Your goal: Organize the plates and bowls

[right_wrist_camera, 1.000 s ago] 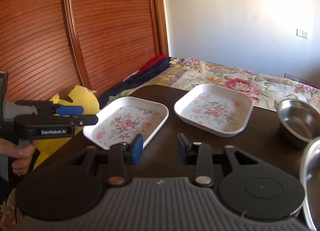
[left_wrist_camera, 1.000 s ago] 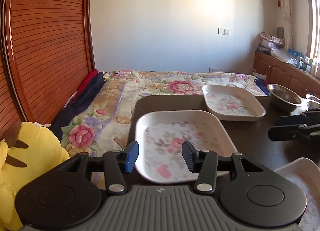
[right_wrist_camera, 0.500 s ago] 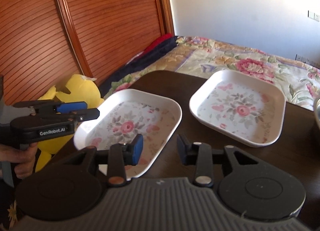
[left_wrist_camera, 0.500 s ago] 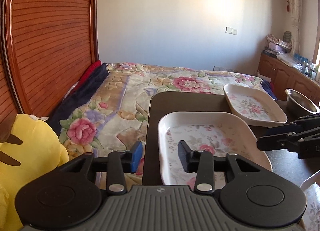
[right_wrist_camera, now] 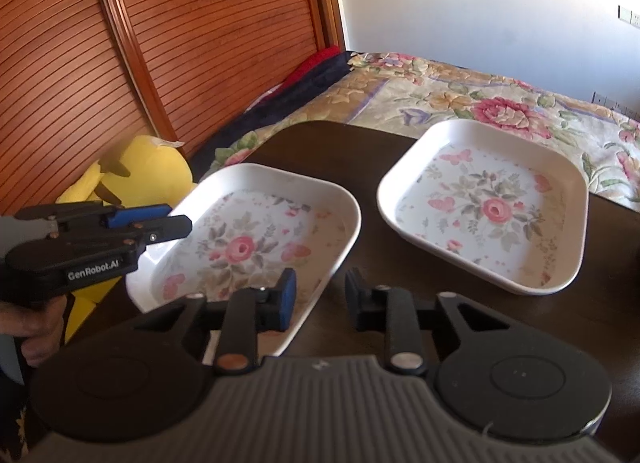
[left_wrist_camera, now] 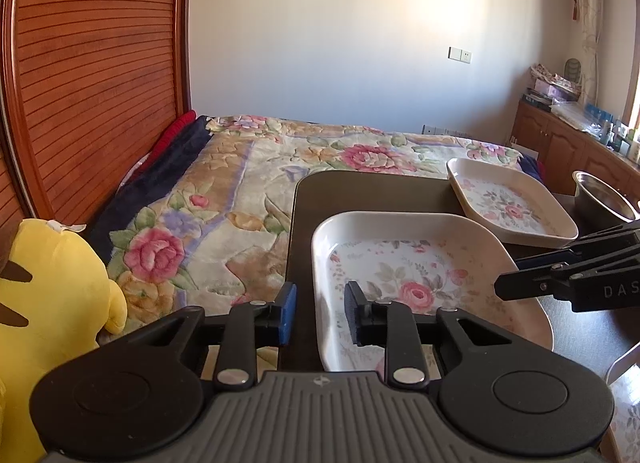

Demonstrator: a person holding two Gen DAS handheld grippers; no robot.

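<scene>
**Both tools spread at the near floral plate**

My left tool [left_wrist_camera: 320, 313] has its pads spread, straddling the left rim of the near plate [left_wrist_camera: 420, 275]; one pad sits outside the rim over the tabletop [left_wrist_camera: 360, 191] edge, the other over the plate's inside. I cannot tell whether either pad touches the rim. My right tool [right_wrist_camera: 320, 295] is spread too, one blue pad over the plate's near right corner, the black pad over bare tabletop. In the left wrist view that tool reaches in from the right, level with the plate's right edge.

The near plate is a rounded rectangle, white and glossy, with a raised sloping rim and a flat floor printed with a pink rose and grey-green leaves. In the left view its long axis runs away from me, toward the bed [left_wrist_camera: 248, 191]. It lies flat at the tabletop's left front, close to the edge.

A second plate [right_wrist_camera: 484, 207] of the same shape and print lies flat further back and to the right, apart from the first, with dark smooth wood between them. Behind it in the left view sits a metal bowl [left_wrist_camera: 604, 195], shiny and round.

Beyond the tabletop there is a quilted floral bedspread, a yellow plush toy [left_wrist_camera: 52, 295], and a slatted wooden headboard [left_wrist_camera: 92, 75]
</scene>
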